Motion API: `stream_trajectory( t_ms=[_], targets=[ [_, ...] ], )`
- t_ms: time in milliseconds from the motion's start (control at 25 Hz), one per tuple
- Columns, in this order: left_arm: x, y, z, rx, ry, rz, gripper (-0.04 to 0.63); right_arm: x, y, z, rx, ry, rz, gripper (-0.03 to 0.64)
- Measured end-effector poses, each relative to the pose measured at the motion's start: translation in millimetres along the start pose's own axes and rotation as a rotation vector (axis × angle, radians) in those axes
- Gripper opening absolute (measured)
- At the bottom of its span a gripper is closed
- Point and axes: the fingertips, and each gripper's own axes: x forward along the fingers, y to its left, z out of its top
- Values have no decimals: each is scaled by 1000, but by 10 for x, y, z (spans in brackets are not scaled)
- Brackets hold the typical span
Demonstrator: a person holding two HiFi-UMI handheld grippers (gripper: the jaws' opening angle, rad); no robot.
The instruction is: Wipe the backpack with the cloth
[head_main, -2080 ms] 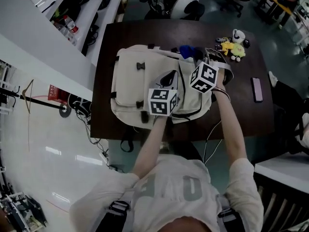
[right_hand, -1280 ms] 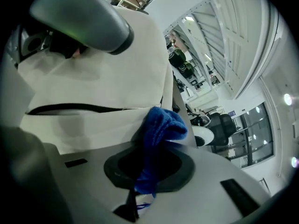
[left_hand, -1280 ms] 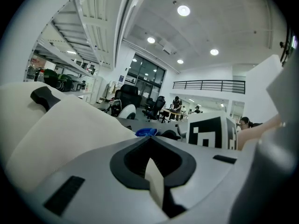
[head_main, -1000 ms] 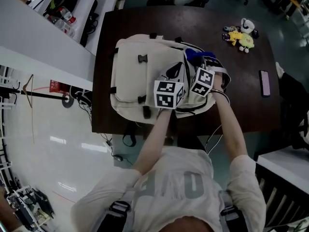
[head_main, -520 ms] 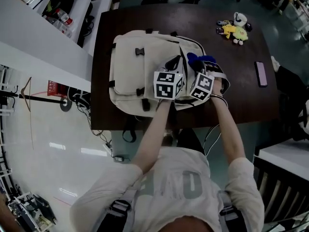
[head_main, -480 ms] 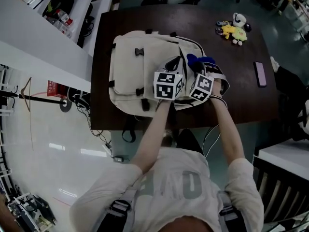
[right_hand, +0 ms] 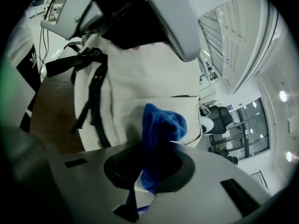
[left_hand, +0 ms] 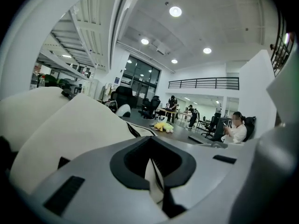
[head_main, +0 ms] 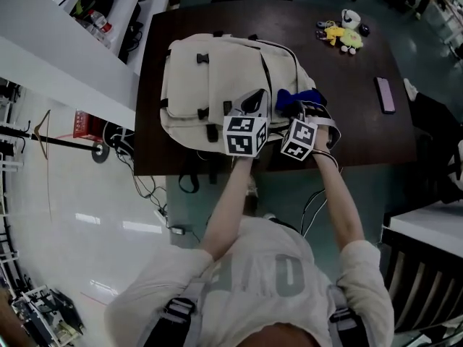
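One backpack (head_main: 217,78): cream with black buckles and piping, lying flat on the dark tabletop (head_main: 354,114) and covering most of its left half.
Two claws: left claw (left_hand: 155,188) and right claw (right_hand: 145,171), one in each of the person's hands, close side by side at the backpack's near right edge.
Left claw, grip: jaws drawn together on a thin cream strip with a dark edge, which seems to be the backpack's own fabric. The pack's pale bulk rises just to the left of the jaws.
One cloth (right_hand: 161,125): blue and bunched, against the backpack's right side beside the black straps.
Cloth to right claw: directly between the jaws, its free end sticking out past the tips and touching the cream fabric.
Right claw, grip: jaws pinched tight on the cloth, with no gap showing beside it.
Plush toys (head_main: 338,33): a small yellow-and-white cluster at the far right of the tabletop, well apart from both claws; the number is unclear.
One phone (head_main: 384,95): flat near the right edge, apart from the backpack.
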Motion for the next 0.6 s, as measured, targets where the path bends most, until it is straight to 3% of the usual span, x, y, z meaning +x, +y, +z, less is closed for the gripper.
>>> stream_trajectory(
  t_ms=[320,600],
  targets=[
    [-511,-334,-393,2,43,31,4,-397,670,223,-39,-66,39,38],
    [-940,-361,-580,-6,39,90,3,-517,1023,257,-58,-80,74,40]
  ],
)
